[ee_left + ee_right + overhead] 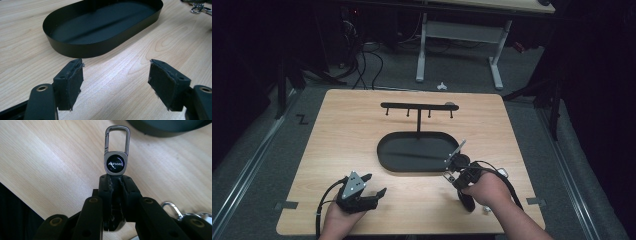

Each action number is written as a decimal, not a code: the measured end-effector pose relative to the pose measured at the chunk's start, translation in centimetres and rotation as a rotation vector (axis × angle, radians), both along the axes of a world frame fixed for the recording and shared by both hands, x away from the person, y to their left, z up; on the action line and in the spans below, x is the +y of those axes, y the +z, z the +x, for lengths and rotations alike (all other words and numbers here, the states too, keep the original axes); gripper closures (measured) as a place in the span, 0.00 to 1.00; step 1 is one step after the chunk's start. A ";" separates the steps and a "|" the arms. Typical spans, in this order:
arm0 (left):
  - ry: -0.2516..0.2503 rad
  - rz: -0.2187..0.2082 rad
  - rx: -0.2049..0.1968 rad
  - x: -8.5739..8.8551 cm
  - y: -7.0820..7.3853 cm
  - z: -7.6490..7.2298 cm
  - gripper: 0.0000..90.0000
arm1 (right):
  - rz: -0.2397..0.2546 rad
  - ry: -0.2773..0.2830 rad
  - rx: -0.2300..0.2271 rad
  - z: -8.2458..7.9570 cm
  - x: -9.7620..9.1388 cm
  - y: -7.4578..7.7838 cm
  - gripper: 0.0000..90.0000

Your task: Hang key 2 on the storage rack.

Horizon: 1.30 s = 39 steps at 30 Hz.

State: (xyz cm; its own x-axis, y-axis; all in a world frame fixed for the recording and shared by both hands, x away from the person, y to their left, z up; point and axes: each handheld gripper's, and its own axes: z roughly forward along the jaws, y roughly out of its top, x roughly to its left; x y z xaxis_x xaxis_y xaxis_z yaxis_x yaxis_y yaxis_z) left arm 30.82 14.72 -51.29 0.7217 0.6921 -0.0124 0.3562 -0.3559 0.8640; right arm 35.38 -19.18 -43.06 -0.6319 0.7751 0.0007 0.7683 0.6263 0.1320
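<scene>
A metal keychain [115,162] with a carabiner clip and a round black badge sticks out from my right gripper [116,181], whose jaws are shut on its lower end. In the high view the right gripper [452,172] hangs just off the near right rim of the black oval tray [382,150]. A black stand with a hook bar [418,106] rises from the tray's far side. My left gripper [374,184] rests at the near left of the table. It stands open [116,80] with nothing between its pads and faces the tray's wall [75,47].
The wooden table [342,130] carries the tray at its middle. A silver clip [172,208] lies on the wood under my right gripper. Beyond the table's far edge are the floor, cables and the legs of another table [497,65].
</scene>
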 end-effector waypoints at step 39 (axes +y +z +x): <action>-0.004 -0.040 -0.003 0.4 0.3 -0.1 0.31 | 0.123 -0.018 -0.165 2.8 0.8 6.9 0.90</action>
State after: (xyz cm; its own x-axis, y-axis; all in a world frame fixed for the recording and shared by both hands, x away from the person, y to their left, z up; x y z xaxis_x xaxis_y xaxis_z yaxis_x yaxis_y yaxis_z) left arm 30.72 15.11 -50.99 0.7245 0.6883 -0.0383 0.3526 -0.3222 0.8786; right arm 38.21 -18.34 -36.12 -0.6176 0.7865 -0.0064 0.7405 0.5842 0.3321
